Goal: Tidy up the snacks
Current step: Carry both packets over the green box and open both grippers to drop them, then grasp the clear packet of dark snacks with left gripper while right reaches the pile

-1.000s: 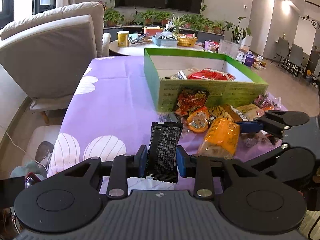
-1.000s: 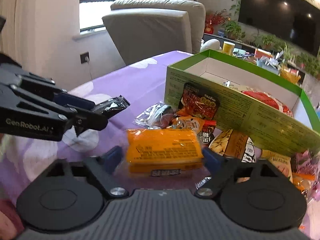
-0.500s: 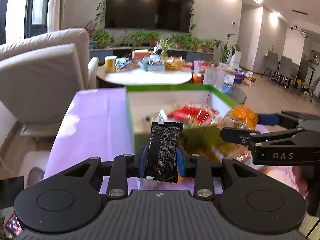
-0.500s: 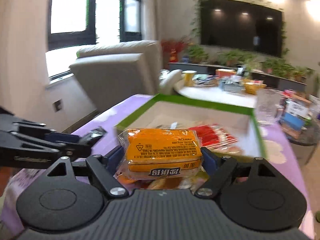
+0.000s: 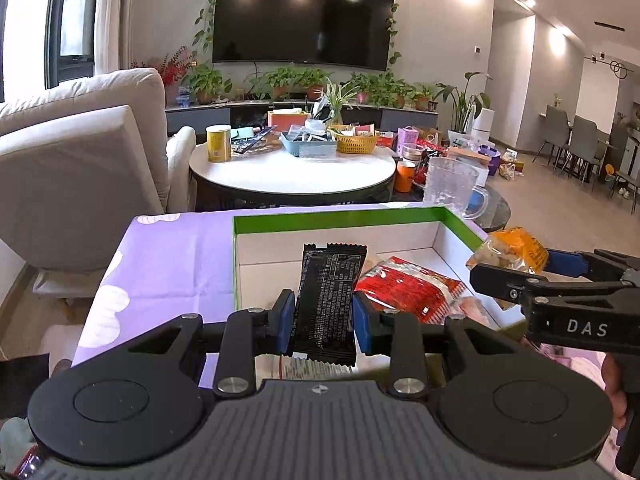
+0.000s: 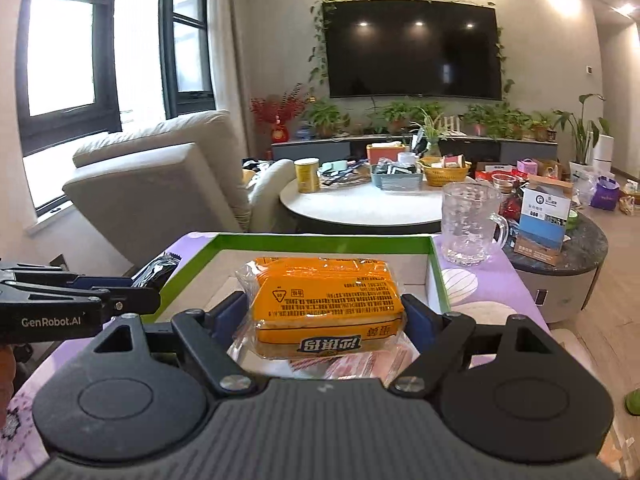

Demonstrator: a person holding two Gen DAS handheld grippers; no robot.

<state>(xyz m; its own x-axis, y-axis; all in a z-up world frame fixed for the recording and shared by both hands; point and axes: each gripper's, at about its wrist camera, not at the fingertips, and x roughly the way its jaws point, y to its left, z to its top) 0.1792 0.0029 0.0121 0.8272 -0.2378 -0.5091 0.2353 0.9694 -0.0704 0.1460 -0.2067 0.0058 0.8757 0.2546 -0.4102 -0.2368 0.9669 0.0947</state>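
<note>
My left gripper (image 5: 323, 316) is shut on a black snack packet (image 5: 326, 300), held upright over the near left part of the green-rimmed cardboard box (image 5: 340, 214). My right gripper (image 6: 326, 312) is shut on an orange snack pack (image 6: 326, 304) and hangs over the same box (image 6: 320, 239). A red snack bag (image 5: 408, 288) lies inside the box. In the left wrist view the right gripper (image 5: 520, 264) comes in from the right with the orange pack (image 5: 516, 248). In the right wrist view the left gripper (image 6: 148, 284) shows at the left edge with the black packet (image 6: 160, 262).
The box stands on a purple tablecloth (image 5: 168, 256). A clear glass mug (image 6: 470, 228) sits by the box's far right corner. Beyond are a round white table (image 5: 292, 168) with clutter, a beige armchair (image 5: 80, 168) at left and a dark round side table (image 6: 560, 248).
Both grippers have risen and moved forward from the snack pile in front of the box to above the box, each carrying its packet. The right gripper has also rolled level.
</note>
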